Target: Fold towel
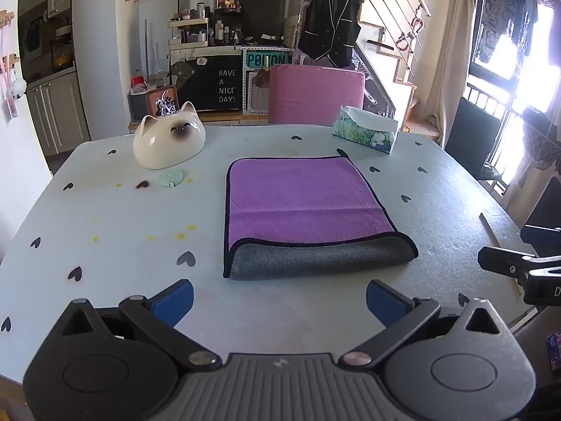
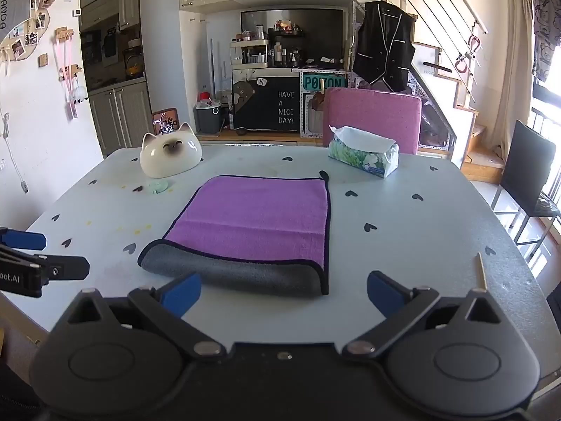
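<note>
A purple towel (image 1: 301, 200) with a grey underside and dark trim lies folded on the table, its grey fold edge nearest me; it also shows in the right wrist view (image 2: 256, 221). My left gripper (image 1: 278, 301) is open and empty, just short of the towel's near edge. My right gripper (image 2: 284, 296) is open and empty, also just short of the near edge. The right gripper shows at the right edge of the left wrist view (image 1: 522, 270), and the left gripper at the left edge of the right wrist view (image 2: 31, 259).
On the pale heart-print table (image 1: 105, 245) stand a white cat-face ceramic bowl (image 1: 169, 140), a small green round tape measure (image 1: 171, 178) and a tissue box (image 1: 366, 129). A thin wooden stick (image 2: 481, 270) lies at the right. A pink chair (image 1: 315, 93) stands behind the table.
</note>
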The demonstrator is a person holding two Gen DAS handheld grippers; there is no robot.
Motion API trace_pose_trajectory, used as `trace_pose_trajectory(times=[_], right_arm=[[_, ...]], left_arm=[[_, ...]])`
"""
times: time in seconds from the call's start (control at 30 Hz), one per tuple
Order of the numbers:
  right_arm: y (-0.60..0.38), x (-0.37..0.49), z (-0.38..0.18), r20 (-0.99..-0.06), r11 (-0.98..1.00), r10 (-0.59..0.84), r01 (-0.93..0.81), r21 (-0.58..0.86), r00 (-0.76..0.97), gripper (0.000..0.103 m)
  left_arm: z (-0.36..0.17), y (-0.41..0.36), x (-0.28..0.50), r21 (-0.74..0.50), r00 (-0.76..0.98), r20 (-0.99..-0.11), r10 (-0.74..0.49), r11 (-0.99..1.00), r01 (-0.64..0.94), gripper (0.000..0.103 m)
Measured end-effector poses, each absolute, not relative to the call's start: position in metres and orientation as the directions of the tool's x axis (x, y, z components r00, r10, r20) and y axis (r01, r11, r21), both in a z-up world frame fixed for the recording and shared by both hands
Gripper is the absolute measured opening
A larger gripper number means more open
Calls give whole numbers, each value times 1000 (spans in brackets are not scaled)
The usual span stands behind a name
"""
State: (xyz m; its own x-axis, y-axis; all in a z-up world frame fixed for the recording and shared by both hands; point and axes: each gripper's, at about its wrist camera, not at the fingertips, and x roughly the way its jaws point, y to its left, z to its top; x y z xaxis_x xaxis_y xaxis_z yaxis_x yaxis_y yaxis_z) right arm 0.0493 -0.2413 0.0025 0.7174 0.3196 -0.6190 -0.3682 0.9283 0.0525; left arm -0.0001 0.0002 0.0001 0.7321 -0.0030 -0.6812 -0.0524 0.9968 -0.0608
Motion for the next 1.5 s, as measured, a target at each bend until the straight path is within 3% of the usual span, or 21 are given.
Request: trace_pose_trajectory(times=[1.5], right_arm=[[-242, 51, 3, -617, 929, 319, -367, 53, 719, 101]], left_arm=[[3, -1, 2, -59, 729, -684, -4, 997, -50, 103]])
